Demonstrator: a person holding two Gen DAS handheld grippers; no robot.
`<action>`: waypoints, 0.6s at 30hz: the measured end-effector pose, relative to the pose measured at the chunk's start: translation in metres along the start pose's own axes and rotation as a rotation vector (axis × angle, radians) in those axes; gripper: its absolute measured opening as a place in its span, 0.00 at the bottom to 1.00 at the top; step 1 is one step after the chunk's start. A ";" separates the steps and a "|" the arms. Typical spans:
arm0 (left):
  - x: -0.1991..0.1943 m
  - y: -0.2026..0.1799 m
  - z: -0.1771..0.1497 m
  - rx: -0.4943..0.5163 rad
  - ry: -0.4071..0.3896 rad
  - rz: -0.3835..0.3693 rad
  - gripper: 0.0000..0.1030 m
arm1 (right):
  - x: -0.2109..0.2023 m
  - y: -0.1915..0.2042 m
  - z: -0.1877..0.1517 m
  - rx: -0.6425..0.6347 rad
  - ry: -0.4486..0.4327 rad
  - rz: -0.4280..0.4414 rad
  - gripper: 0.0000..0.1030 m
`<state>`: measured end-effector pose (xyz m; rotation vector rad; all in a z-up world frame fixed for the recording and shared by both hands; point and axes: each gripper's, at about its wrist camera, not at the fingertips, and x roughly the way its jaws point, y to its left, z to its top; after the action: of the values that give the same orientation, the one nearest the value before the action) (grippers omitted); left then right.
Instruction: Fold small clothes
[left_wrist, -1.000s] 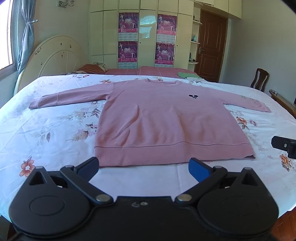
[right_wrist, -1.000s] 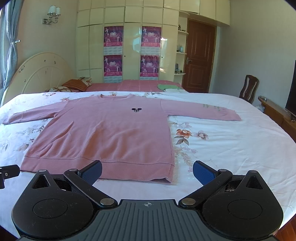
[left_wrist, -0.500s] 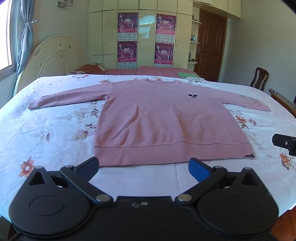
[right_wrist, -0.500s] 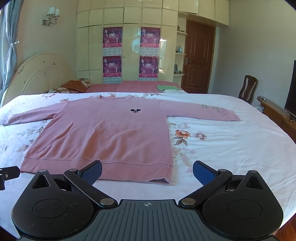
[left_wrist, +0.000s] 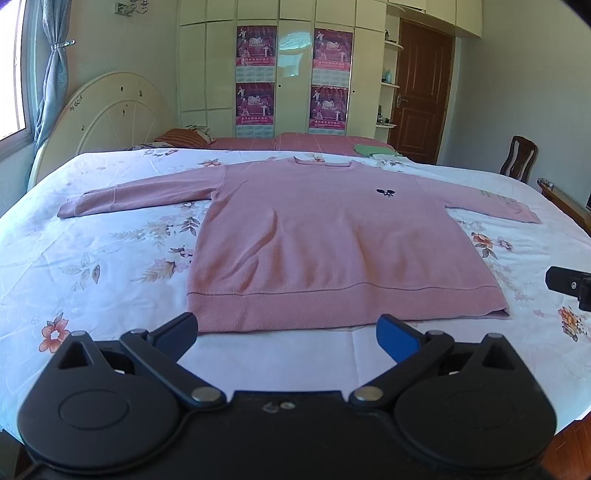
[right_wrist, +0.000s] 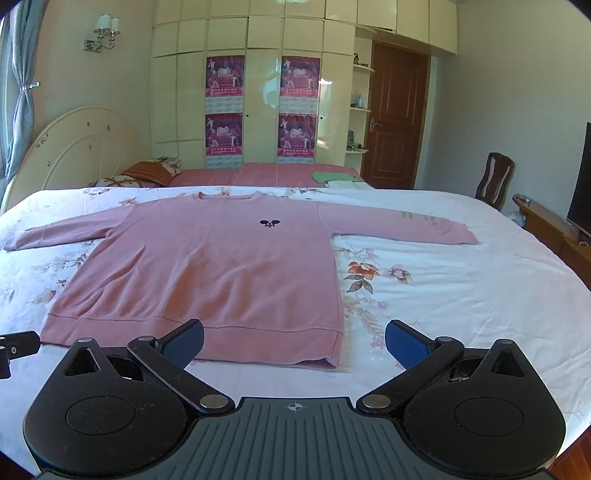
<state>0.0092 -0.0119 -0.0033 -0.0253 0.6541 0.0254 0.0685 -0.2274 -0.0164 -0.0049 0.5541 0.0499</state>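
A pink long-sleeved sweater (left_wrist: 332, 236) lies flat and face up on the floral bed sheet (left_wrist: 92, 266), sleeves spread to both sides, hem towards me. It also shows in the right wrist view (right_wrist: 221, 266). My left gripper (left_wrist: 288, 332) is open and empty, just short of the hem near its middle. My right gripper (right_wrist: 295, 339) is open and empty, at the hem's right corner. Each gripper's tip shows at the edge of the other view.
A cream headboard (left_wrist: 107, 114) stands at the left. A pink cover with a green cloth (left_wrist: 373, 149) lies at the far side. A wardrobe with posters (right_wrist: 258, 110), a brown door (right_wrist: 397, 122), a chair (right_wrist: 495, 181) and a TV bench (right_wrist: 554, 229) stand beyond.
Both grippers have barely moved; the right wrist view has risen slightly. The sweater lies as before.
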 end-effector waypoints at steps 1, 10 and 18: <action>0.000 0.000 0.000 0.000 0.000 0.000 1.00 | 0.000 0.001 0.000 -0.001 -0.001 0.001 1.00; -0.001 -0.001 0.001 0.002 -0.003 0.004 1.00 | -0.002 0.000 0.000 -0.003 -0.003 0.003 1.00; -0.005 -0.004 0.000 -0.001 -0.010 0.010 1.00 | -0.005 -0.002 -0.001 0.004 -0.011 0.007 1.00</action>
<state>0.0050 -0.0155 0.0002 -0.0231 0.6444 0.0354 0.0641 -0.2298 -0.0143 0.0010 0.5428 0.0559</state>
